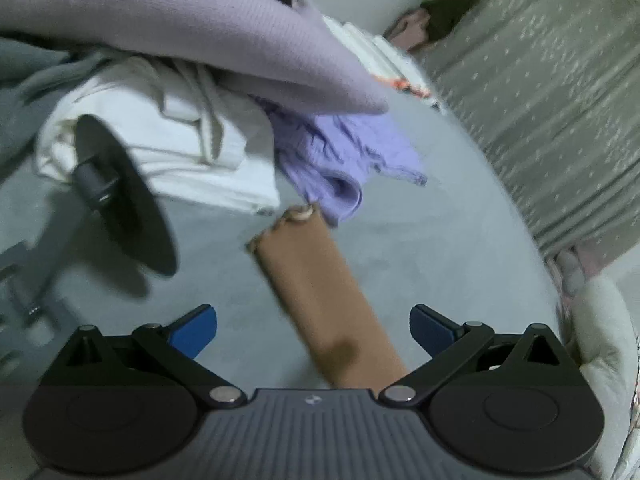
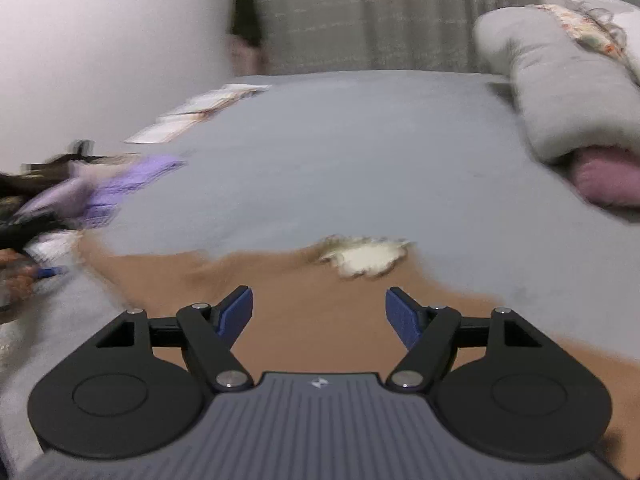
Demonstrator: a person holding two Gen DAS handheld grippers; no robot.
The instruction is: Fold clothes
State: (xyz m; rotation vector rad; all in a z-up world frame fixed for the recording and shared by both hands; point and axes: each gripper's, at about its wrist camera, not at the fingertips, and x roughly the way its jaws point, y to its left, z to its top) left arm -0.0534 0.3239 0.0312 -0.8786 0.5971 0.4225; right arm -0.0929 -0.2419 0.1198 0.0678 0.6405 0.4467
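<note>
A brown garment lies flat on the grey bed. In the left wrist view its sleeve (image 1: 316,292) runs from between the fingers toward a cuff. My left gripper (image 1: 313,330) is open above that sleeve, holding nothing. In the right wrist view the brown garment's body (image 2: 312,320) spreads under the fingers, with a cream fleece collar lining (image 2: 364,256) ahead. My right gripper (image 2: 319,316) is open just above the brown fabric, holding nothing. A pile with a white garment (image 1: 160,152) and a purple garment (image 1: 344,160) lies beyond the sleeve.
A lilac-sleeved arm (image 1: 192,32) crosses the top of the left view. A black disc on a stand (image 1: 124,196) stands at the left. Folded papers (image 2: 200,112) lie at the bed's far left. A grey rolled blanket (image 2: 560,92) with a pink pillow (image 2: 608,180) lies right. Curtain (image 2: 400,16) behind.
</note>
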